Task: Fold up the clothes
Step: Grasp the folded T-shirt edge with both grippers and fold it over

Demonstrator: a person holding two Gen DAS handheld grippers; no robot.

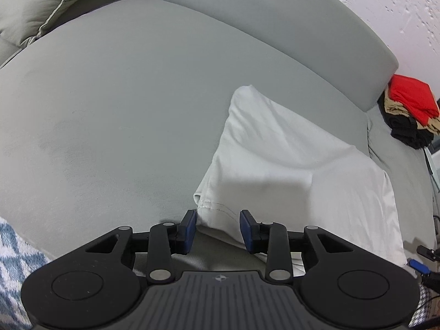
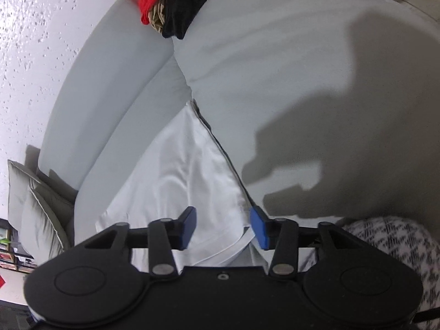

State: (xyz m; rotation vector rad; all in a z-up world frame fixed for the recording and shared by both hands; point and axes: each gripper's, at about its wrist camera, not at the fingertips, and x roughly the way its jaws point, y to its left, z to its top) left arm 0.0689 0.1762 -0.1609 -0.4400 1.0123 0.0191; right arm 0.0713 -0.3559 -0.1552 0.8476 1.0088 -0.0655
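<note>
A white garment [image 1: 288, 159] is seen lying flat on the grey sofa seat [image 1: 123, 110], already folded to a long band. Its long axis runs from the near seat edge away toward the backrest [image 1: 275, 27].

Left gripper [image 1: 217, 229]: jaws partly open, pads apart. The stitched hem corner of the garment lies between and just beyond the pads; no pressing is seen, so nothing is judged held.

Right gripper [image 2: 223, 227]: jaws partly open as well. The garment's near right edge lies between the pads, not clamped as far as can be told.

Both grippers stand at the near end, left at the left corner, right at the right edge; neither is clearly nearer. The far end lies well apart, straight ahead of both.

Judgement: a fold along the long axis would call for both near corners to be pinched and carried toward the far end.

A pile of red and dark clothes [image 1: 409, 110] is noted on the sofa at far right, apart from the garment.
</note>
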